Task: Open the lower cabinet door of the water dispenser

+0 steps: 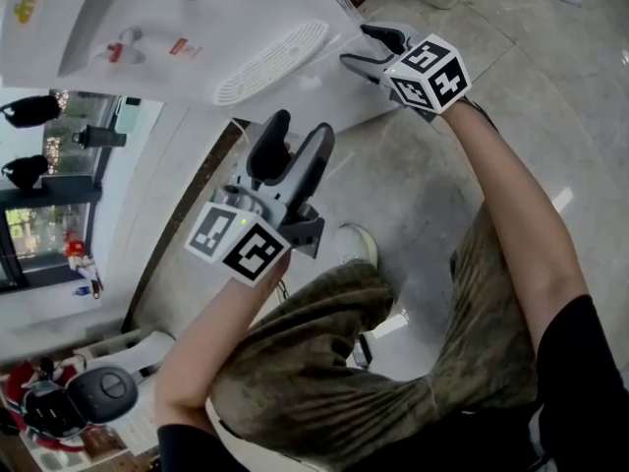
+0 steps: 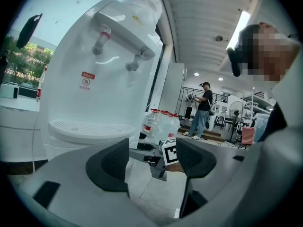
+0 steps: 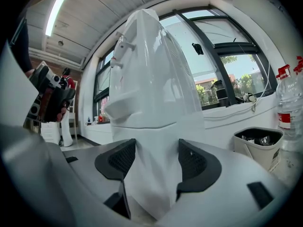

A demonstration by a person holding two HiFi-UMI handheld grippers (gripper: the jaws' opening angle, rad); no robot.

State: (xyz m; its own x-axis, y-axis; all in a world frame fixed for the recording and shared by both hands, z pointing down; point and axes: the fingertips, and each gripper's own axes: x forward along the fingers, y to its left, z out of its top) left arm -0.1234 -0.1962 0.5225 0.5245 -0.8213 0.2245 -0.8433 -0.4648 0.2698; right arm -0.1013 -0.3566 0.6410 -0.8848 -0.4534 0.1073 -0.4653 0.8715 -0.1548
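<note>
Upper centre: my right gripper [image 1: 366,49], jaws apart, at the water dispenser [image 1: 197,37] lower edge | centre: my left gripper [image 1: 301,131], jaws apart, empty, above the floor [image 1: 423,195].

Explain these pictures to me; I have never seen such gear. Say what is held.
A person wears a head camera and holds a grey two-jaw gripper in each hand; the marker cubes are part of them. The head view looks down on the left gripper, the right gripper, a tall white plastic water dispenser and the grey tiled floor. The other two views ride on the grippers. The left jaws stand apart, empty. The right jaws stand apart either side of the dispenser's lower edge. Nothing is held.
</note>
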